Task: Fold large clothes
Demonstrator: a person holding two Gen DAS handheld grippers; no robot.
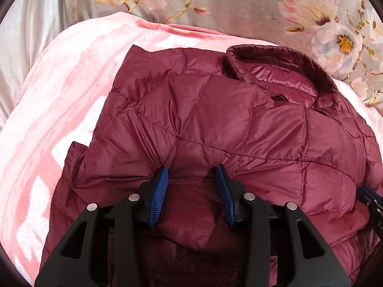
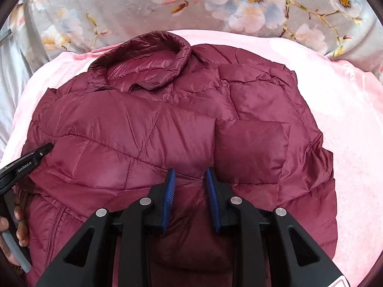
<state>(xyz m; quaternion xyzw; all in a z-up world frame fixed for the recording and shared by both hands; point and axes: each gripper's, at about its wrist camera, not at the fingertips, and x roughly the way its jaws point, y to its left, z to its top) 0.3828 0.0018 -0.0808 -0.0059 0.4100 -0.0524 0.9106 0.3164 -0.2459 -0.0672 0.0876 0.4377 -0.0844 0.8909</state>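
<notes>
A puffy maroon quilted down jacket point(image 1: 215, 124), collar up, lies folded on a pink blanket point(image 1: 59, 110), the left gripper point(image 1: 192, 172) and right gripper point(image 2: 190, 173) both spread apart above it.

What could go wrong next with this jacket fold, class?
1. The left claw and right claw both stand open around puffy folds of the jacket; a shallow pinch may slip off the slick fabric.
2. The collar stands curled, so it may bunch.
3. The soft pink blanket may drag along.
</notes>
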